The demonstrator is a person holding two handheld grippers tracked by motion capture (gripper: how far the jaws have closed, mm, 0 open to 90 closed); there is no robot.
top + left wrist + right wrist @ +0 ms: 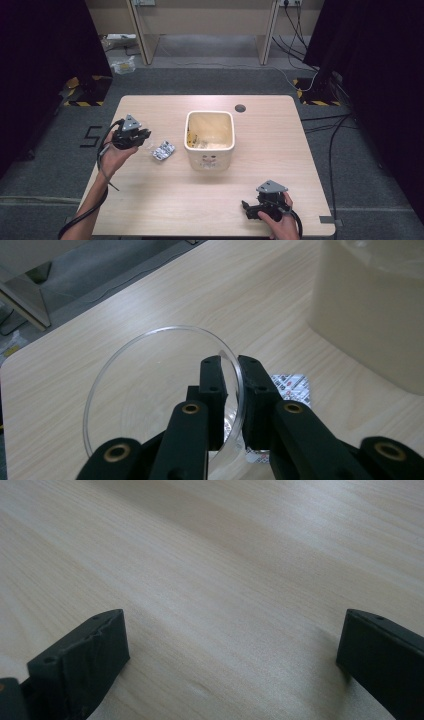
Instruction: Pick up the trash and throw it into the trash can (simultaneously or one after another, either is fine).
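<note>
Left gripper [230, 367] clamps glass dish [150, 390]; blister pack [290, 385] beyond, bin [370, 320] near.

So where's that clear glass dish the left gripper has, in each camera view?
High view: the clear dish is barely visible at the left gripper, left of the cream bin.
Left gripper view: lower centre, its rim clamped between the black jaws, held above the table.
Right gripper view: bare wooden table between open jaws; no dish.
Shared landmark: the silver blister pack on the table, between dish and bin.
</note>
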